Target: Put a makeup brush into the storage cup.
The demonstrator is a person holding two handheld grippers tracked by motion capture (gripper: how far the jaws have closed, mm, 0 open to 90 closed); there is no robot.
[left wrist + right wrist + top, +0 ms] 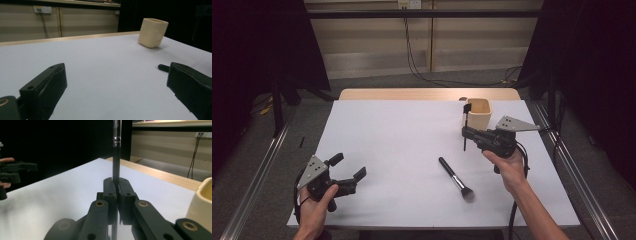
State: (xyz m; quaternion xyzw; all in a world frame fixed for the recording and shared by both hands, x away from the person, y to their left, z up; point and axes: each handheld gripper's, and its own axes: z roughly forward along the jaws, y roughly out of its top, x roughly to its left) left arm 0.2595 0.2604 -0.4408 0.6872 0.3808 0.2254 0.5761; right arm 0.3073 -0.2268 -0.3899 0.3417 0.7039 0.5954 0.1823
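My right gripper [465, 133] is shut on the handle of a slim black brush [466, 120], which it holds upright just in front of a beige cup [479, 113] at the table's far right. In the right gripper view the jaws [117, 183] pinch the black handle [116, 167], whose metal band sits above, and the cup [200, 205] is at the right edge. A second brush [455, 178], black-handled with a fluffy head, lies flat on the white table [392, 150]. My left gripper [348, 166] hovers open and holds nothing at the near left; its view shows the cup [153, 32] and the lying brush's handle tip [163, 67].
A wooden strip [427, 94] runs along the table's far edge. Metal rails [257, 175] flank the table on both sides. Cables hang down the wall behind [412, 55]. Open white surface spans the left and middle of the table.
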